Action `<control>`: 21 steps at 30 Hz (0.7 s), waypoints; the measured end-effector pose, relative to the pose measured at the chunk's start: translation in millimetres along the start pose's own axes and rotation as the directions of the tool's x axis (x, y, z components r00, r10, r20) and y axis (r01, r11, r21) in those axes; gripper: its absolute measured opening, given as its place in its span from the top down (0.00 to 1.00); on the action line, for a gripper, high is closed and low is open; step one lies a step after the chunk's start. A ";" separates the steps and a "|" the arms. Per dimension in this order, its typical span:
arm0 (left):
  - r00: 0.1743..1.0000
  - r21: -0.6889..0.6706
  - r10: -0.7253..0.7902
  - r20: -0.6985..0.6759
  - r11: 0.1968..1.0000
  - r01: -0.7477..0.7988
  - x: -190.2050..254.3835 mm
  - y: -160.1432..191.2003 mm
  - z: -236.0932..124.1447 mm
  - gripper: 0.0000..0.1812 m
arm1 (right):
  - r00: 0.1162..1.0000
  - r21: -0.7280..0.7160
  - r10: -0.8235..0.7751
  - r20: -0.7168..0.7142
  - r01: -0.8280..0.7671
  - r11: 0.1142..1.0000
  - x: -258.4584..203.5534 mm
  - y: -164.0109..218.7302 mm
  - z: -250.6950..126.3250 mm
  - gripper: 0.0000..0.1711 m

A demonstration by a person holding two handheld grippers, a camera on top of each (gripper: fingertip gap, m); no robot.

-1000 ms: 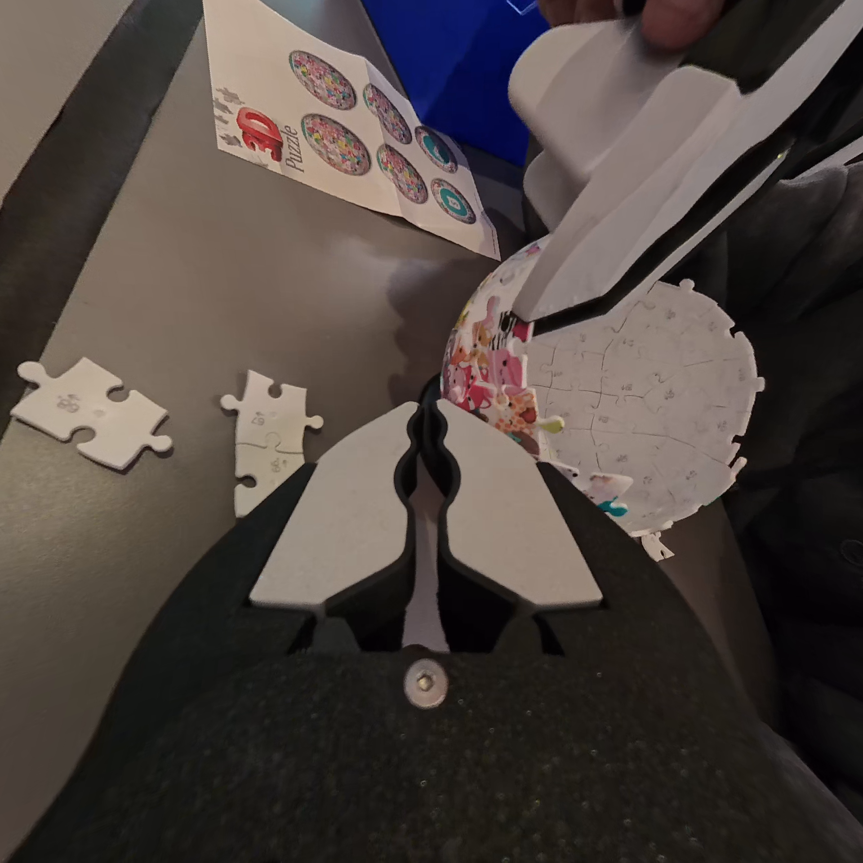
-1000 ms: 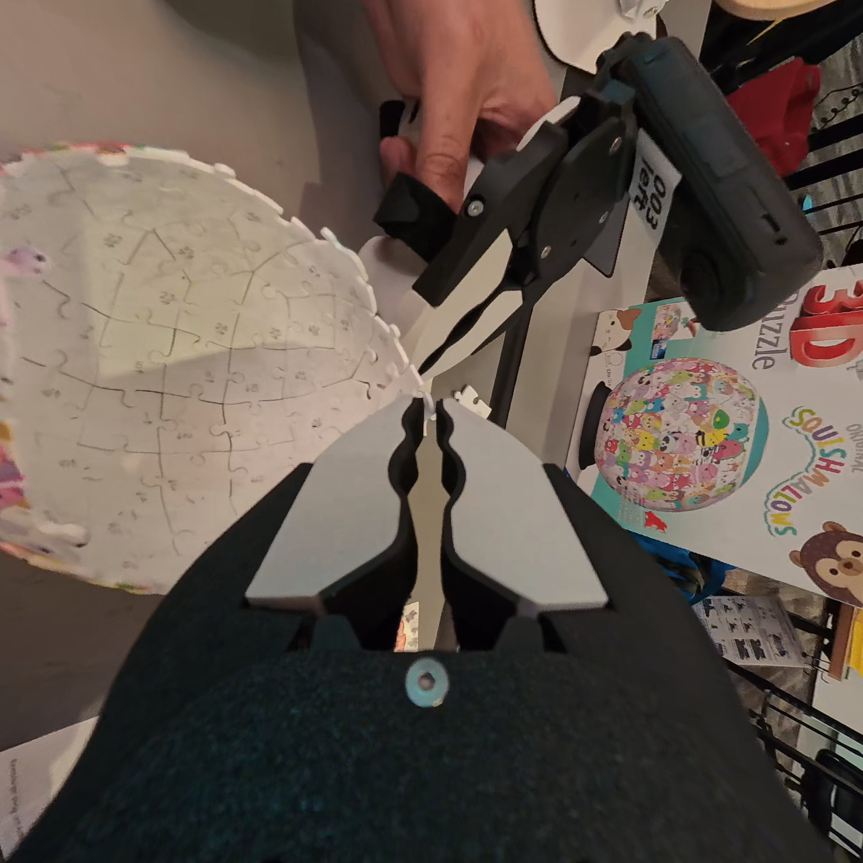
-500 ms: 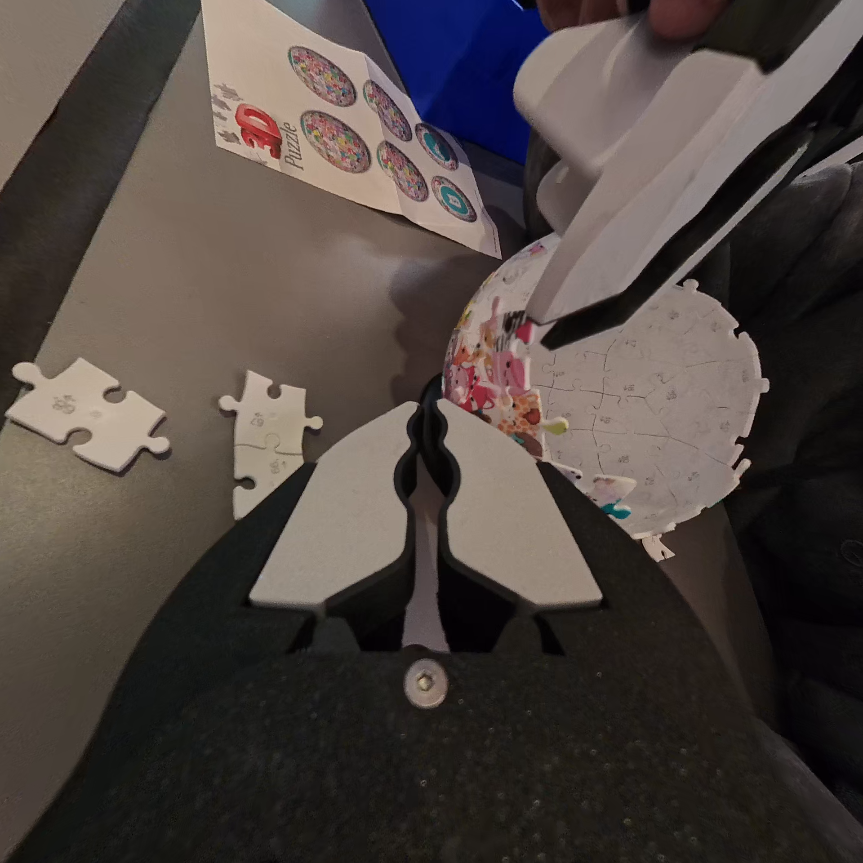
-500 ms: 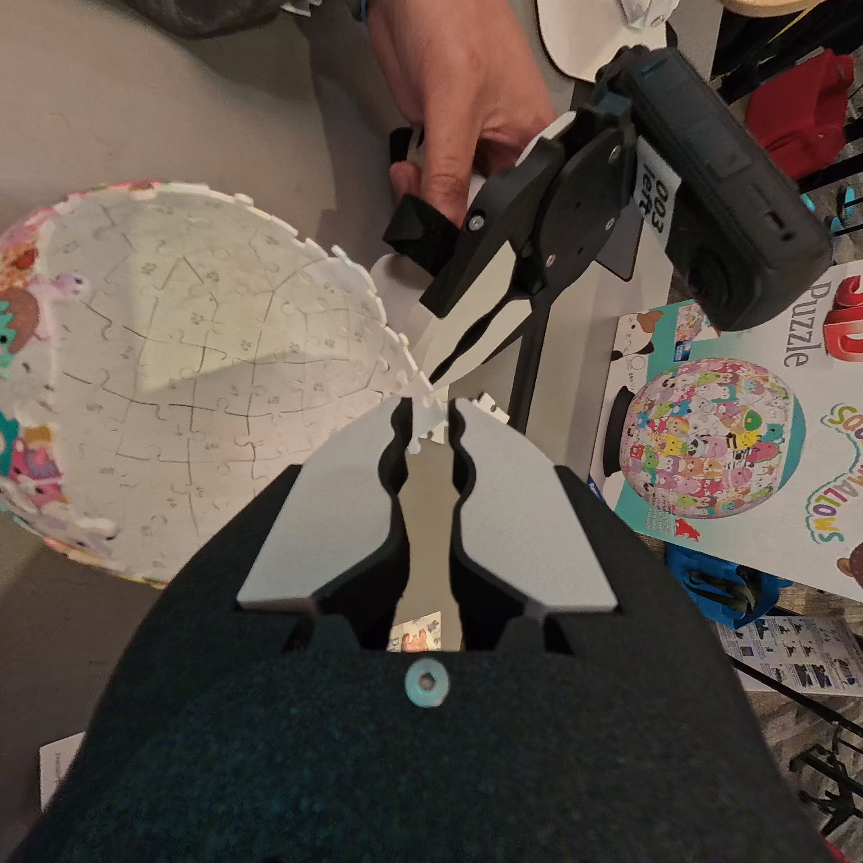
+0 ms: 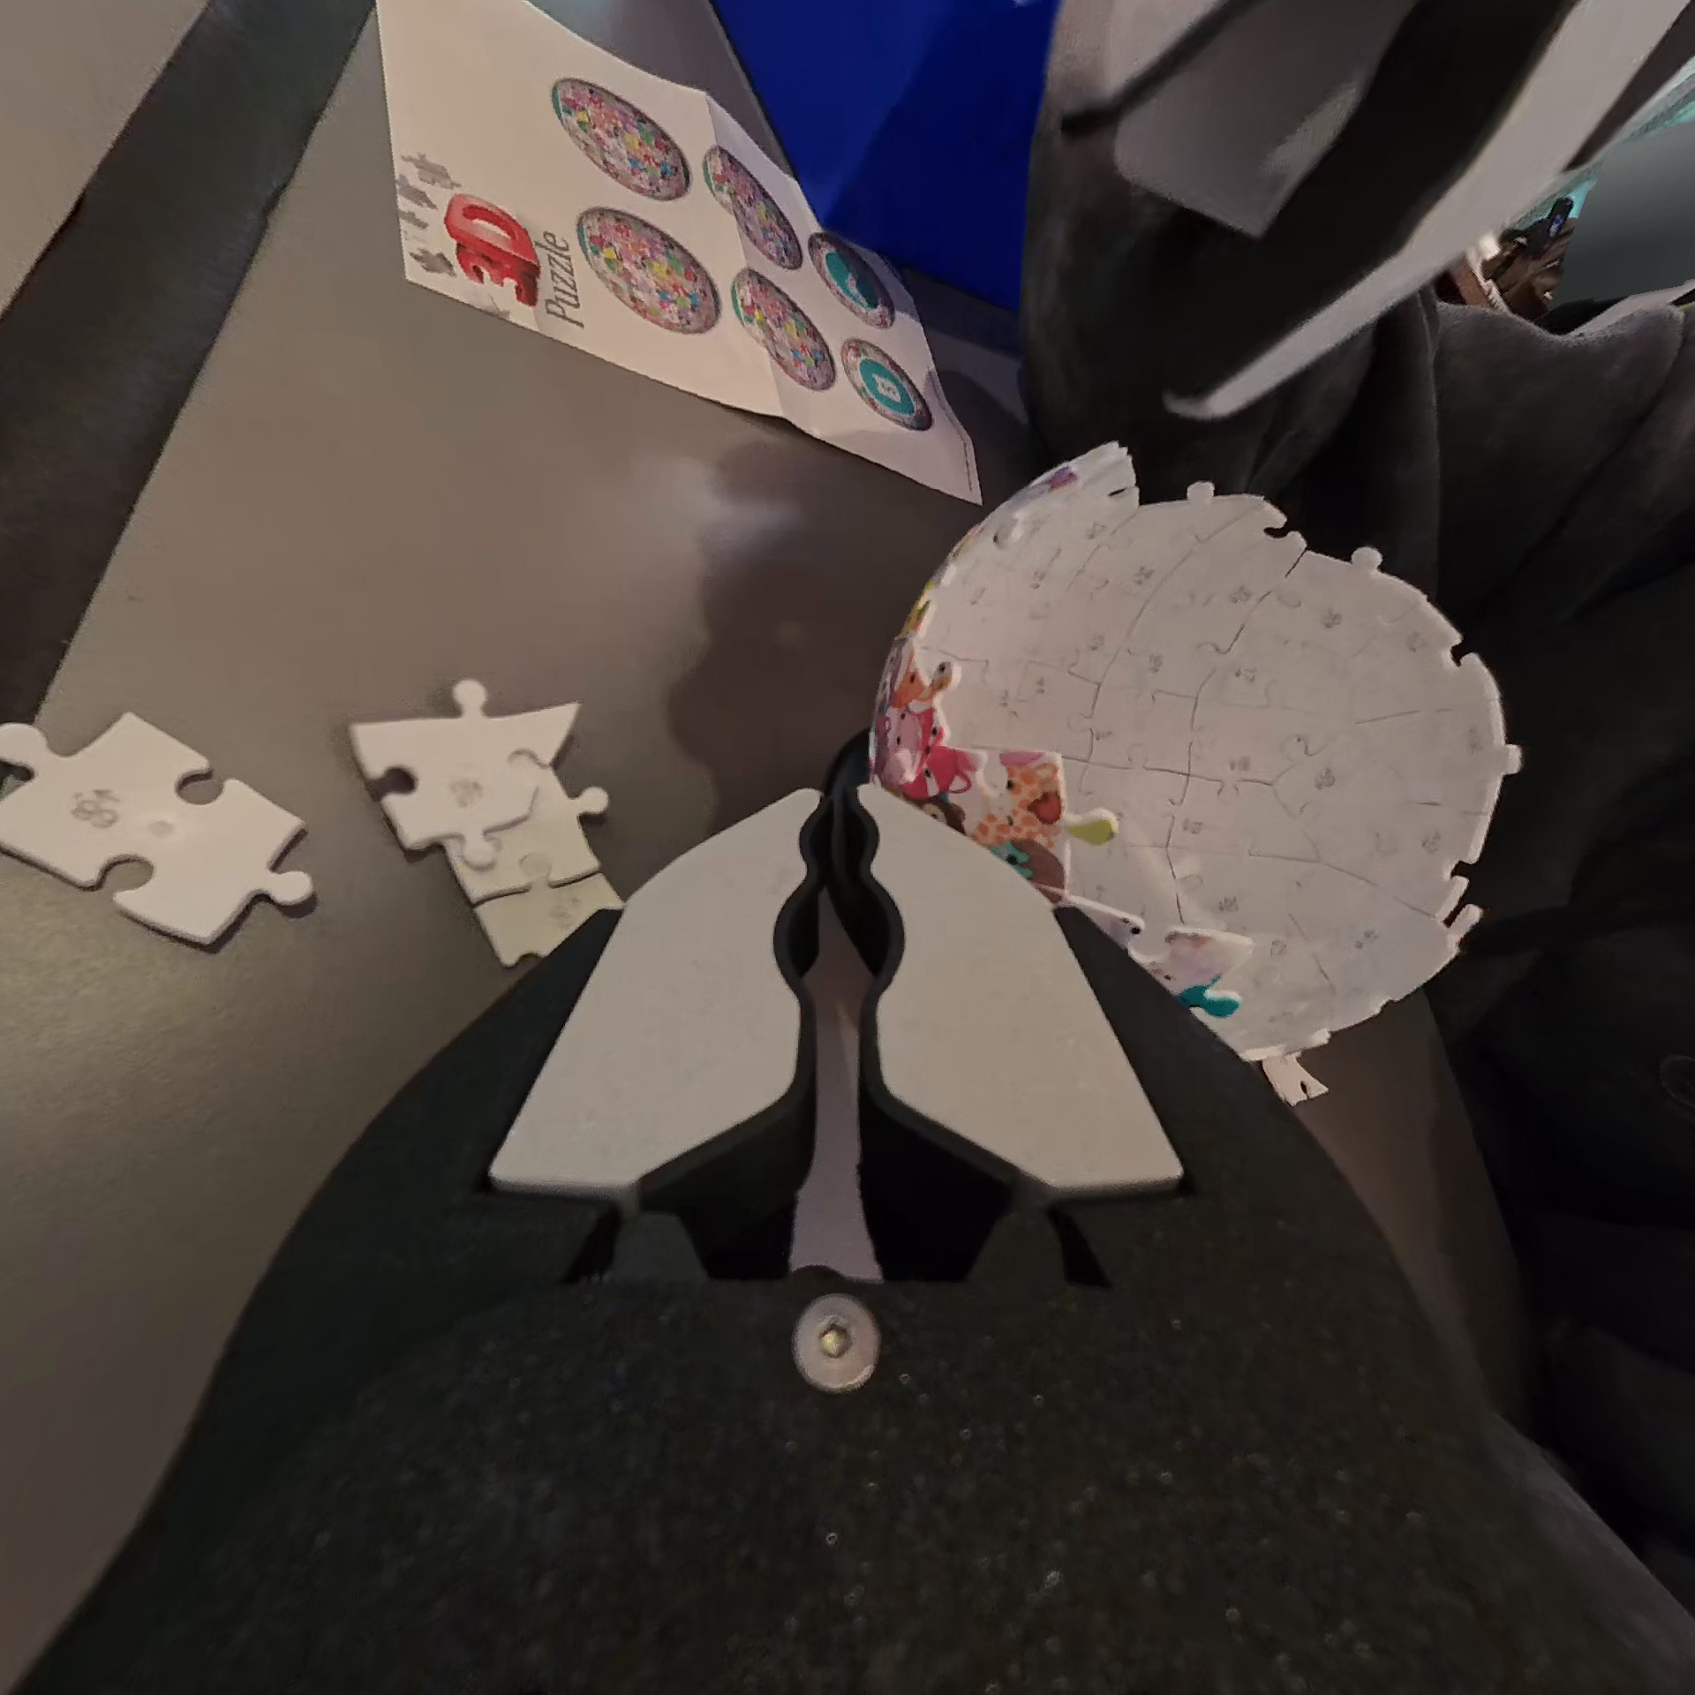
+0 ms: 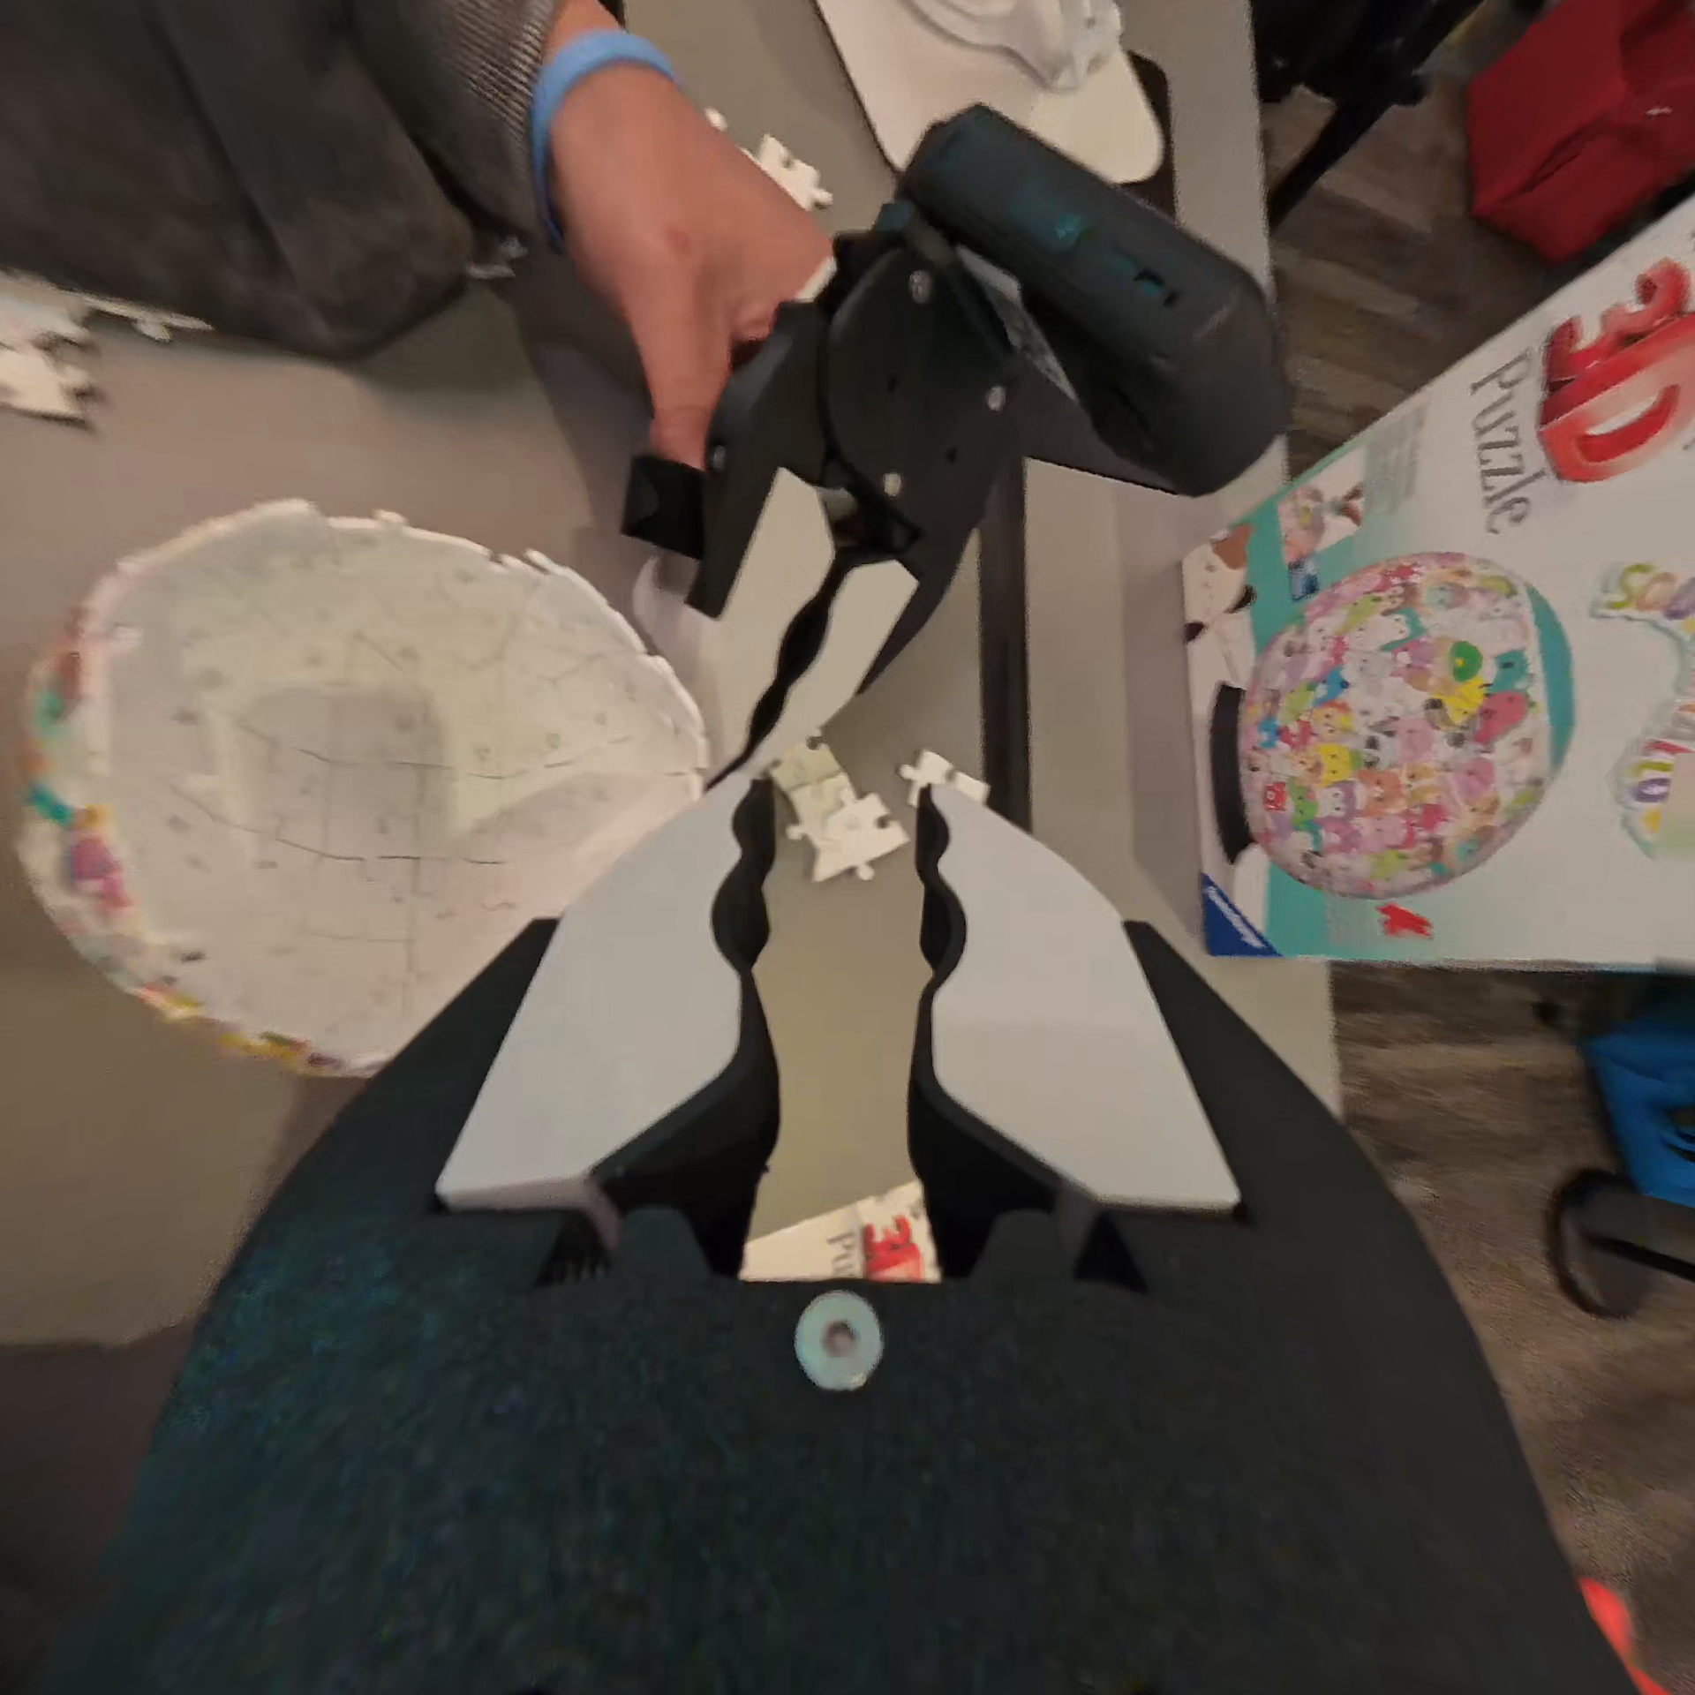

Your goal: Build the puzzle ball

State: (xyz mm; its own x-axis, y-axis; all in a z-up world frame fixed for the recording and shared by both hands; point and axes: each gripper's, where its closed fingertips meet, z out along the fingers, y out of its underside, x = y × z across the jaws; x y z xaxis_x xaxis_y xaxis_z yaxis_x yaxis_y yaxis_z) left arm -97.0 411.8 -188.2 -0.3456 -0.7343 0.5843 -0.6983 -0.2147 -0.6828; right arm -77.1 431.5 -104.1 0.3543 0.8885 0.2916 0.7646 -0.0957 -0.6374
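Observation:
The half-built puzzle ball [image 5: 1238, 734] is a white shell with a coloured outside, tilted on its side so that its hollow shows. My left gripper [image 5: 839, 807] is shut, its tips at the shell's left rim, which it seems to pinch. In the right wrist view the left gripper [image 6: 734, 766] meets the ball [image 6: 348, 770] at its right rim. My right gripper [image 6: 839, 807] is open and empty, back from the ball. It shows blurred at the top right of the left wrist view [image 5: 1330, 229]. Loose white pieces [image 5: 151, 825] and a joined cluster [image 5: 486, 798] lie on the grey table [image 5: 367, 550].
An instruction sheet [image 5: 660, 266] lies at the back, with a blue box [image 5: 880, 119] behind it. The puzzle box [image 6: 1431, 715] lies at the table's right edge. A person's hand [image 6: 679, 248] holds the left gripper. Two loose pieces [image 6: 839, 825] lie beyond my right fingertips.
My right gripper was shut on a small piece at the ball's rim. It has opened, let go and pulled up and away. The left gripper has stayed shut at the rim.

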 end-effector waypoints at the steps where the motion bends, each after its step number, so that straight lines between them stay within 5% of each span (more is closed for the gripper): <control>1: 1.000 0.001 0.000 -0.001 1.000 0.000 0.2 -0.2 -0.2 0.99 | 0.998 0.005 0.004 0.061 -0.005 1.000 -8.3 -1.1 -1.2 0.80; 11: 1.000 -0.015 0.001 0.004 1.000 -0.001 0.1 2.9 1.6 1.00 | 0.956 -0.157 -0.115 0.269 0.161 0.974 -38.3 12.8 40.4 0.87; 19: 1.000 -0.015 -0.004 -0.010 1.000 0.003 0.3 3.2 2.1 0.99 | 0.959 -0.280 -0.215 0.182 0.261 0.924 -39.1 -3.2 24.9 0.87; 21: 1.000 -0.009 -0.001 -0.013 1.000 0.001 0.6 2.4 1.8 0.99 | 0.967 -0.303 -0.205 0.151 0.243 0.922 -37.2 -5.7 21.1 0.80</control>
State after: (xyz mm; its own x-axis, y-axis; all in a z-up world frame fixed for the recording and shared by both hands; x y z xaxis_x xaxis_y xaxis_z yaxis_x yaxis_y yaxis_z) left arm -97.7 409.7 -190.3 -0.3531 -0.7257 0.5905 -0.7041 -0.2095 -0.6785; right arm -106.0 408.4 -126.4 0.1047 0.9464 0.3054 0.9537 -0.0085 -0.3006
